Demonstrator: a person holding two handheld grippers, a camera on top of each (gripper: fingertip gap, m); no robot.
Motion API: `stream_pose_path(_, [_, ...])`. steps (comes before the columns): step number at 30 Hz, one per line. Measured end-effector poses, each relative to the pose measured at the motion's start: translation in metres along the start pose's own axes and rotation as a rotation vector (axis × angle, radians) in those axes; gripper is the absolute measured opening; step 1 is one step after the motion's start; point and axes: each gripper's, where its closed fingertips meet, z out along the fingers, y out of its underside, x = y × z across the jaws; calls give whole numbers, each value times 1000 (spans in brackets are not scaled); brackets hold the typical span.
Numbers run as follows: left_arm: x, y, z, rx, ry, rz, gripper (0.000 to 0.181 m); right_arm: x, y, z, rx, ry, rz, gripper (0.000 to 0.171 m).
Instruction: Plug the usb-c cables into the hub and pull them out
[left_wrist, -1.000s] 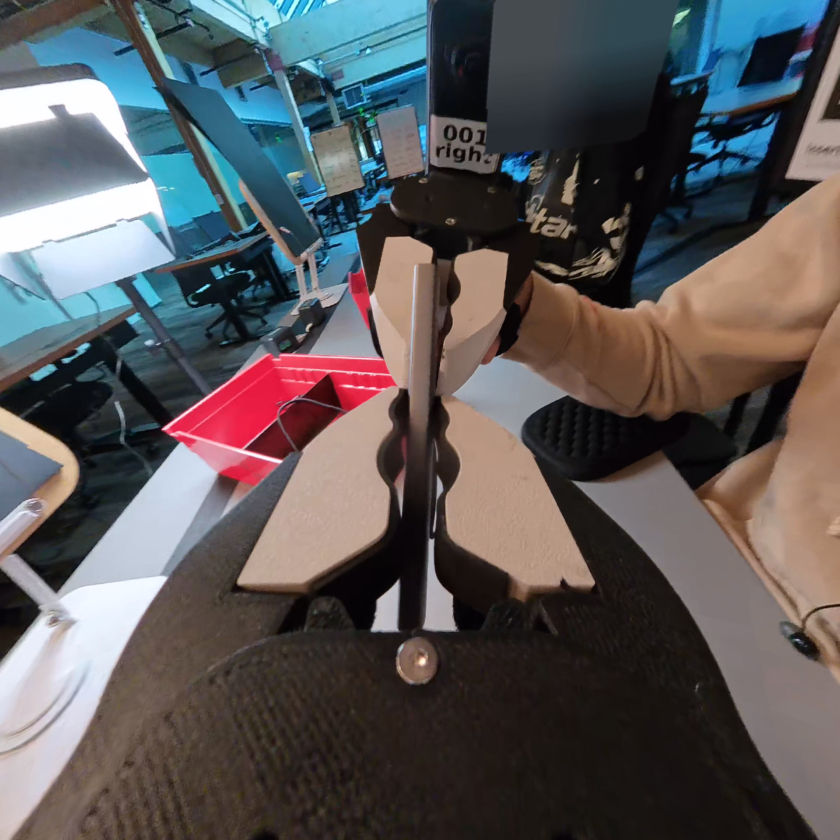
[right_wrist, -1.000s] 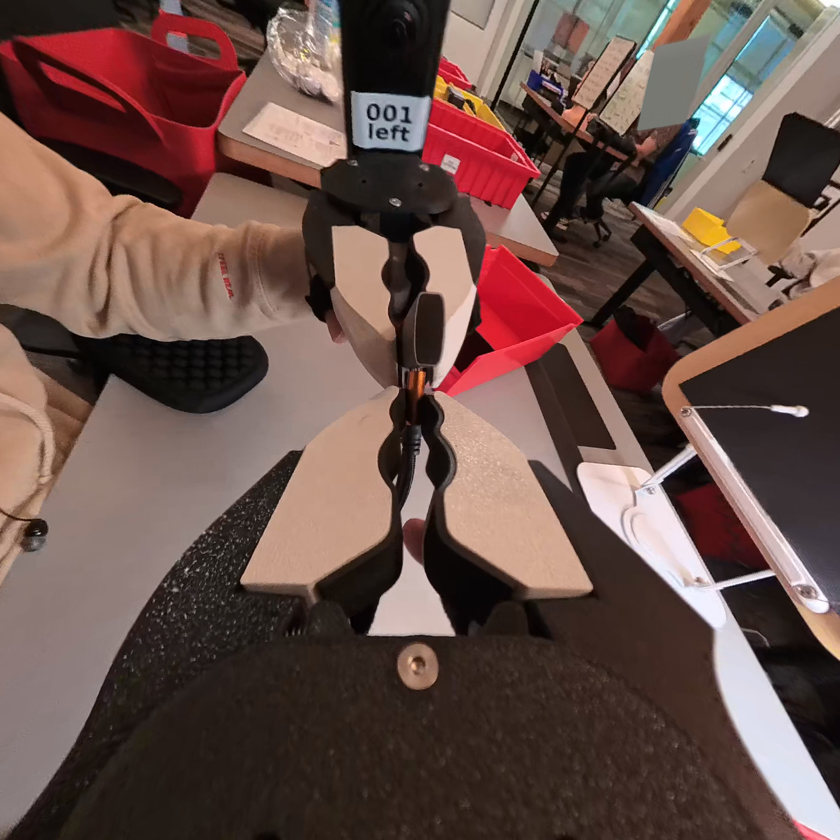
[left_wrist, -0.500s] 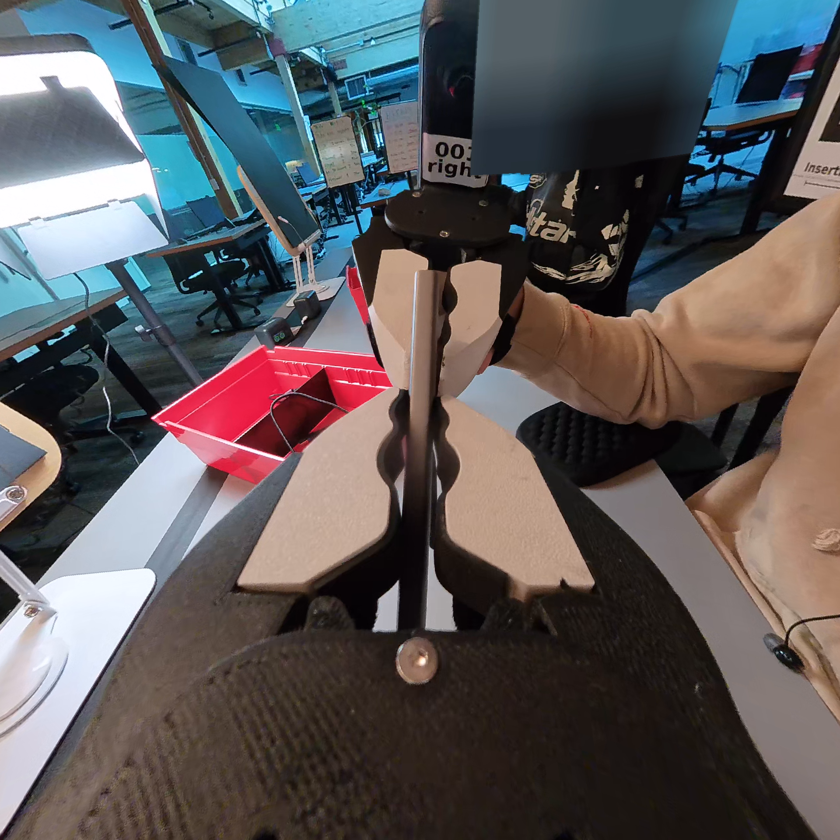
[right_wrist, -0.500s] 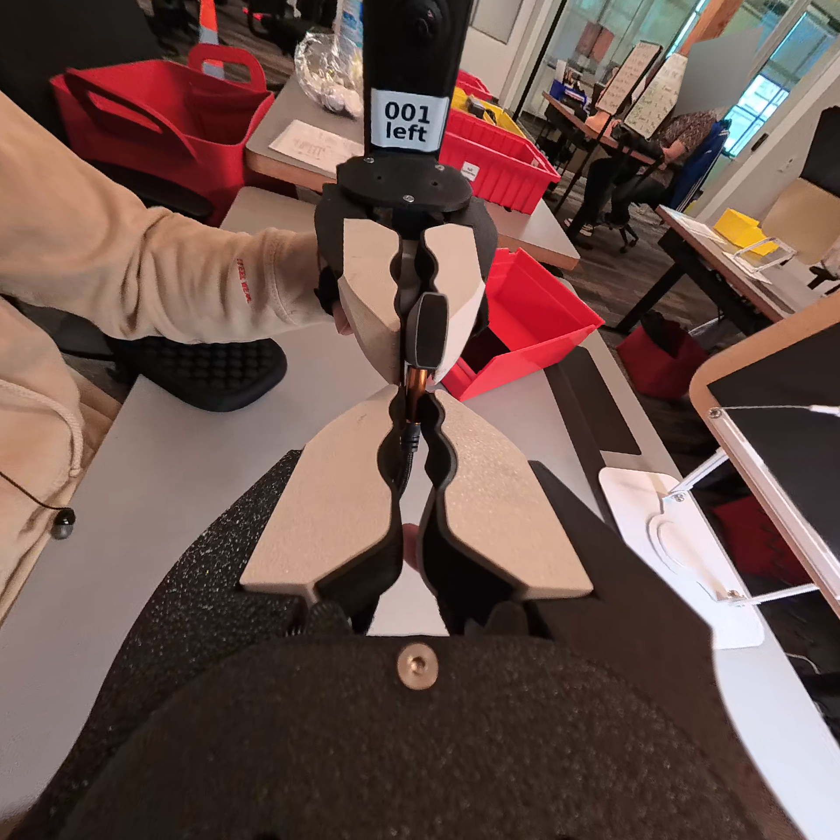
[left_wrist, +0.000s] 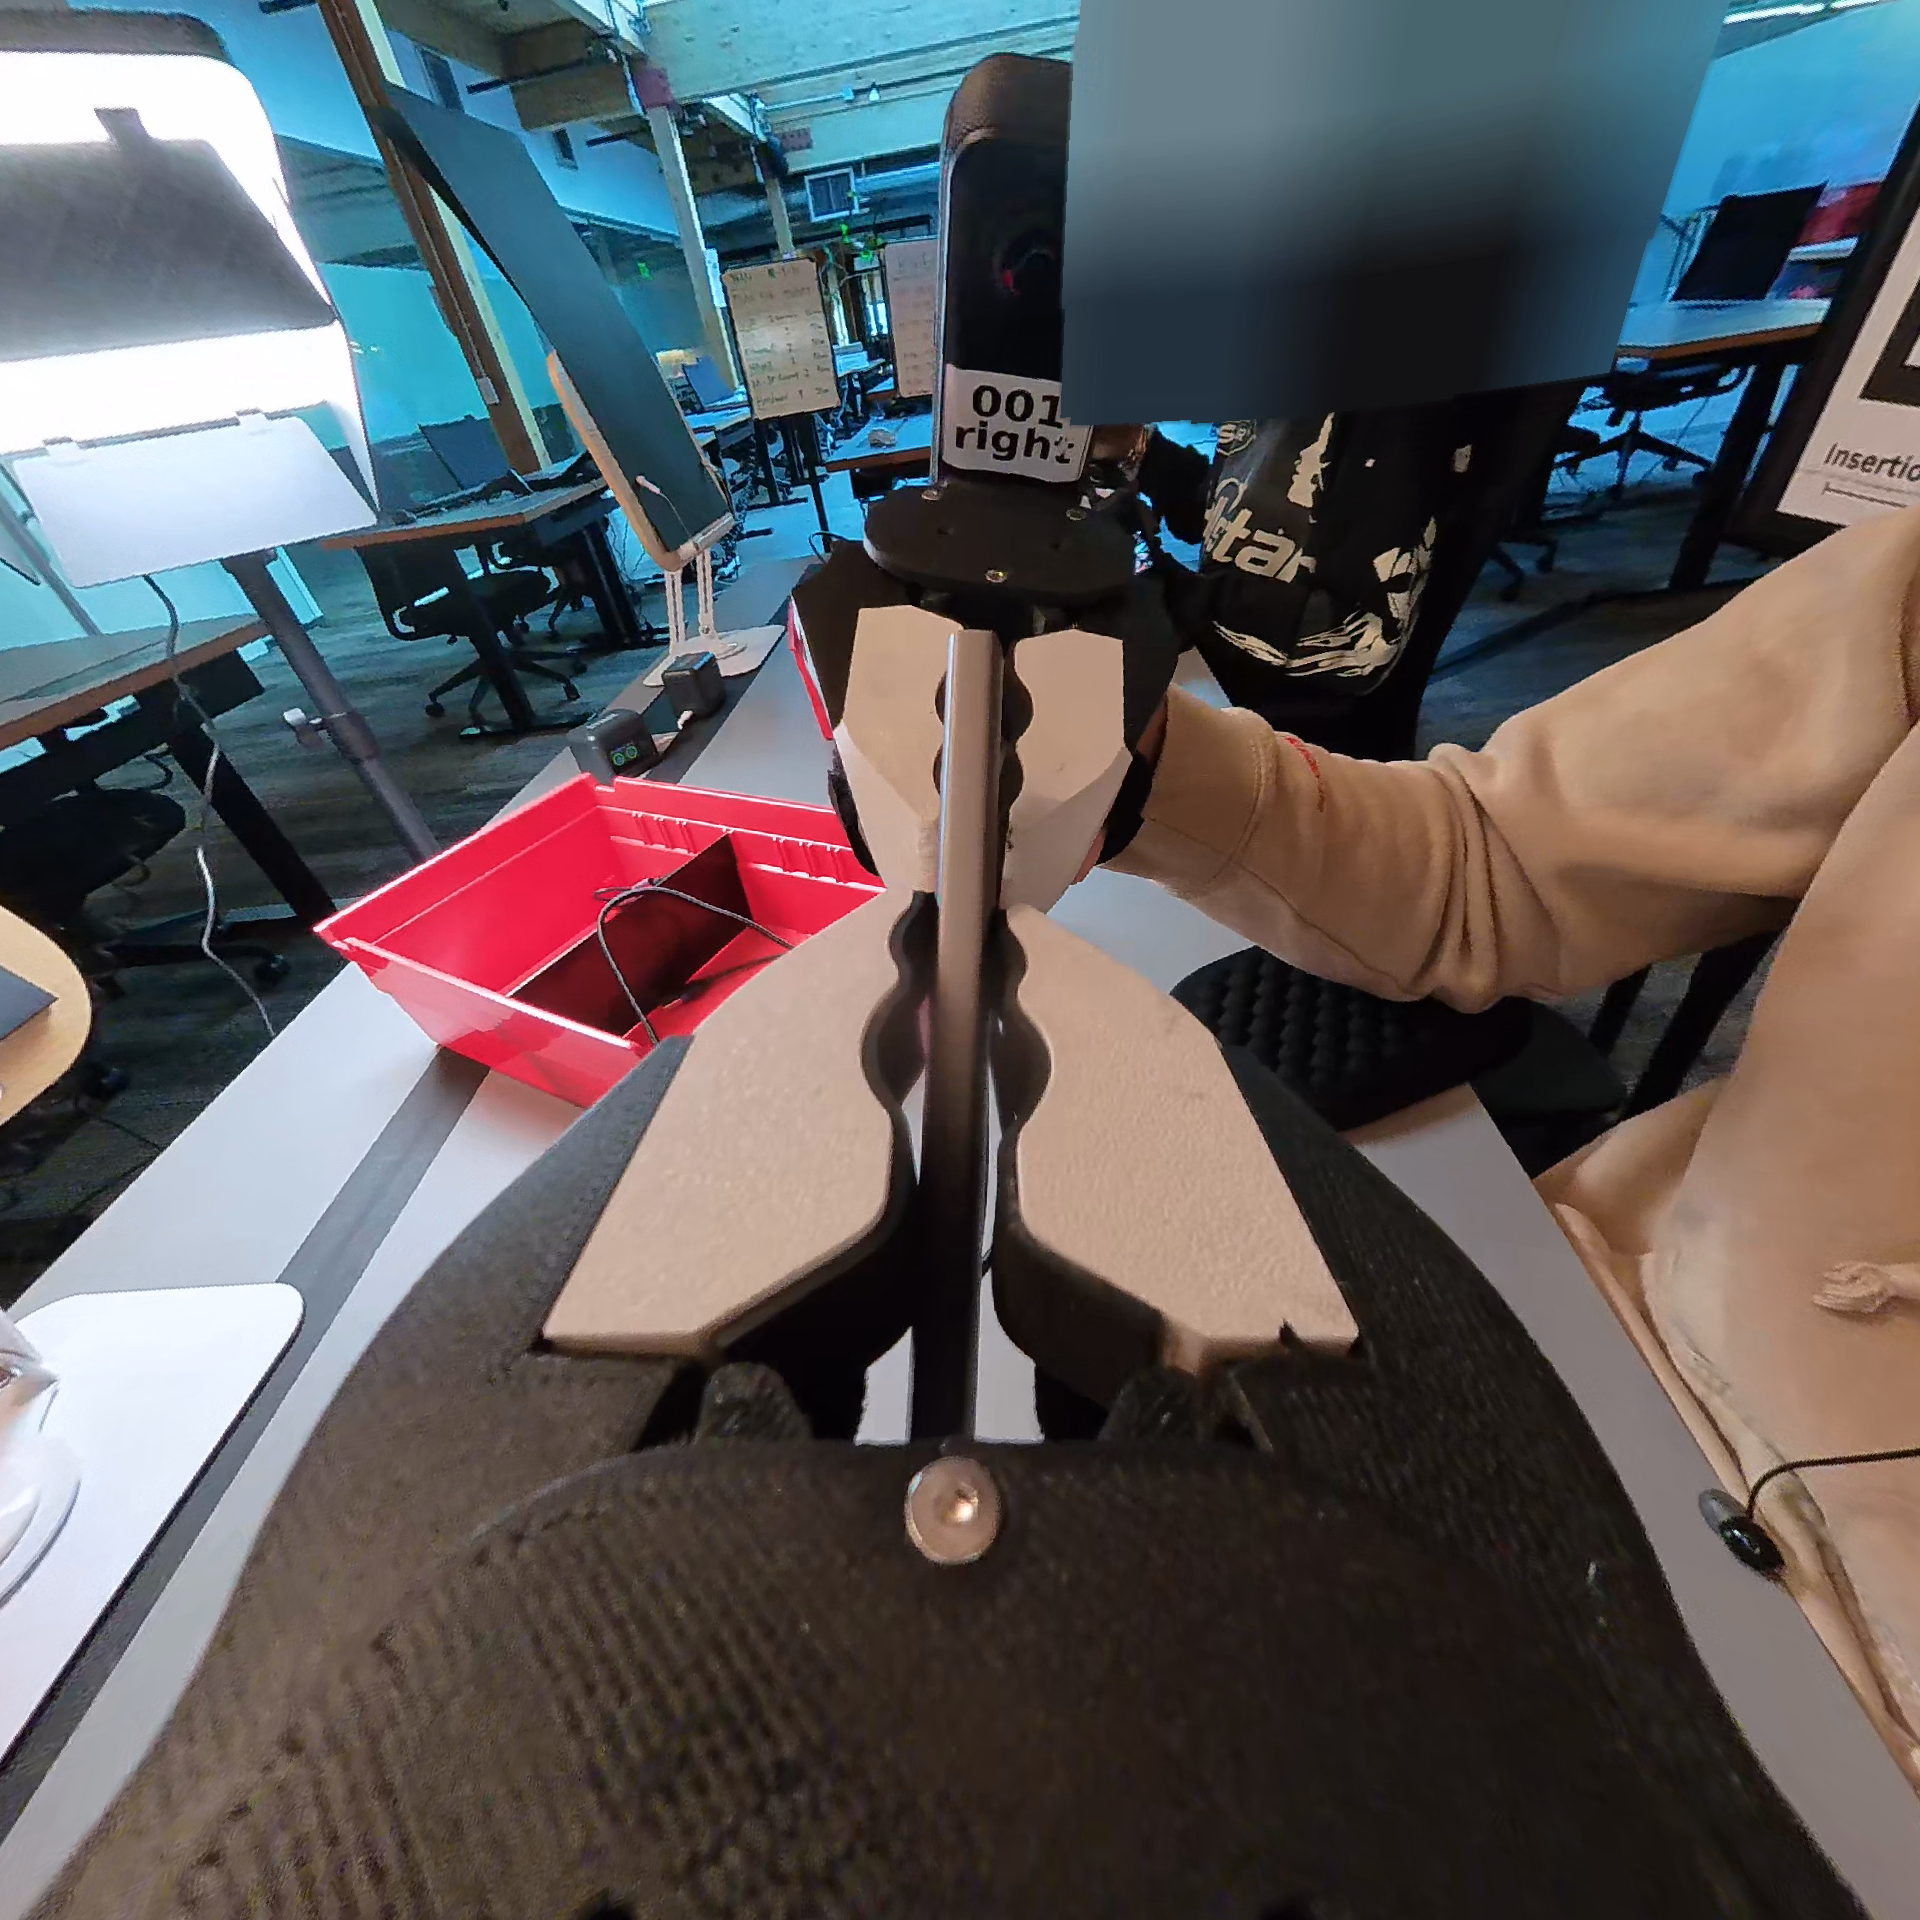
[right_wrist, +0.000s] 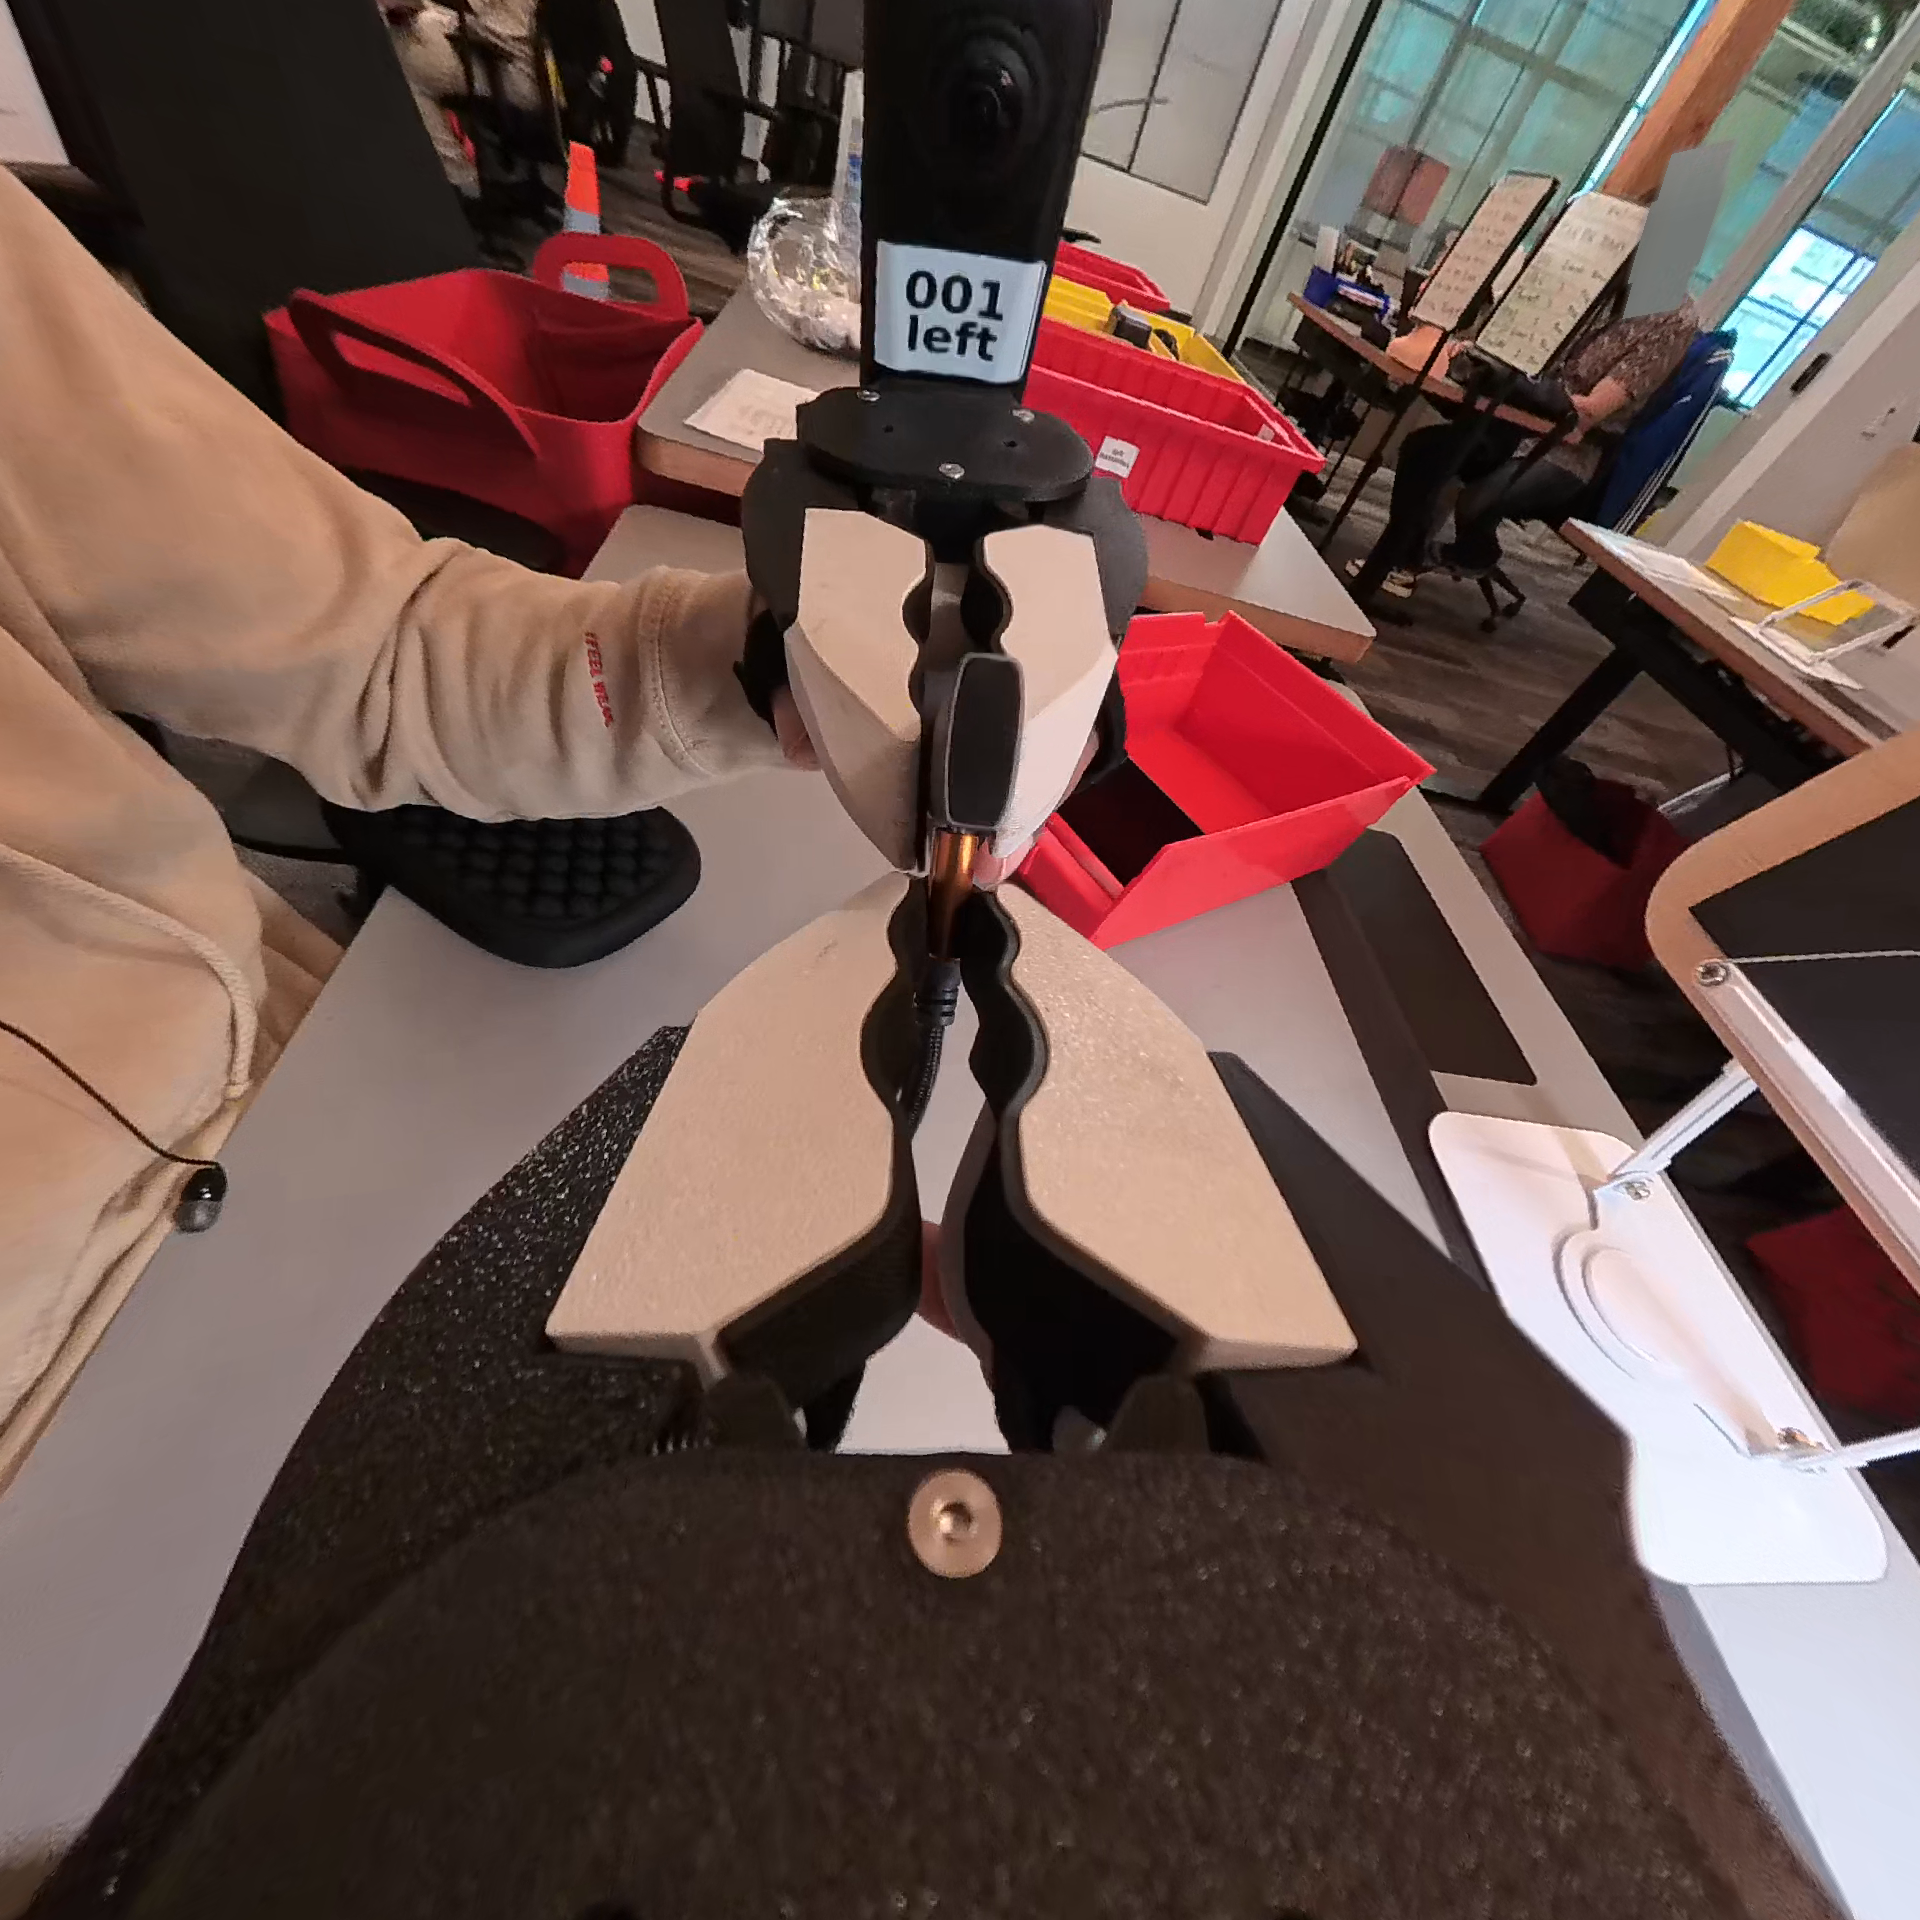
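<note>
My left gripper (left_wrist: 961, 925) is shut on the hub (left_wrist: 961, 1039), a thin grey slab seen edge-on that runs forward between its fingers. My right gripper (right_wrist: 951, 909) is shut on the orange metal plug (right_wrist: 951, 883) of a black braided usb-c cable (right_wrist: 930, 1049). The two grippers face each other tip to tip above the grey table (right_wrist: 468, 1039). In the right wrist view the plug meets the dark rounded end of the hub (right_wrist: 977, 727), held by the left gripper (right_wrist: 956, 847). How deep the plug sits is hidden. The right gripper (left_wrist: 966, 873) also shows in the left wrist view.
A red bin (left_wrist: 520, 925) holding a black cable (left_wrist: 644, 935) stands on the table beyond the grippers. A black textured pad (left_wrist: 1351, 1029) lies under the person's beige sleeve (left_wrist: 1507, 810). A white stand base (right_wrist: 1662, 1299) sits at the table's edge.
Both grippers keep their holds and stay tip to tip. The joined pair has shifted slightly over the table, so the background has slid a little in both views.
</note>
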Motion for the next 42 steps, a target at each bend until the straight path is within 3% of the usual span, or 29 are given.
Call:
stream_pose_path(7, [-6,5,-6,-47,-53,64,10,7,-2,7,-24,88,-41,8])
stream_pose_path(11, [-5,5,-7,-38,-38,59,10,5,-6,12,-33,109,-47,26])
stream_pose_path(16, [-3,7,-10,-57,-27,81,10,5,-9,9,-19,114,-41,8])
stream_pose_path(22, [-4,10,-12,-81,-44,113,11,5,-5,12,-52,126,-59,7])
stream_pose_path(24, [-3,14,-12,-144,-74,160,22,6,-3,16,-77,151,-84,7])
stream_pose_path(29, [5,17,-15,-270,-96,297,12,0,1,21,-160,167,-168,7])
stream_pose_path(35, [7,14,-23,-239,-57,261,9,-6,3,31,-42,58,-96,8])
stream_pose_path(42, [4,0,-25,-159,-59,187,9,2,1,26,30,73,-57,11])
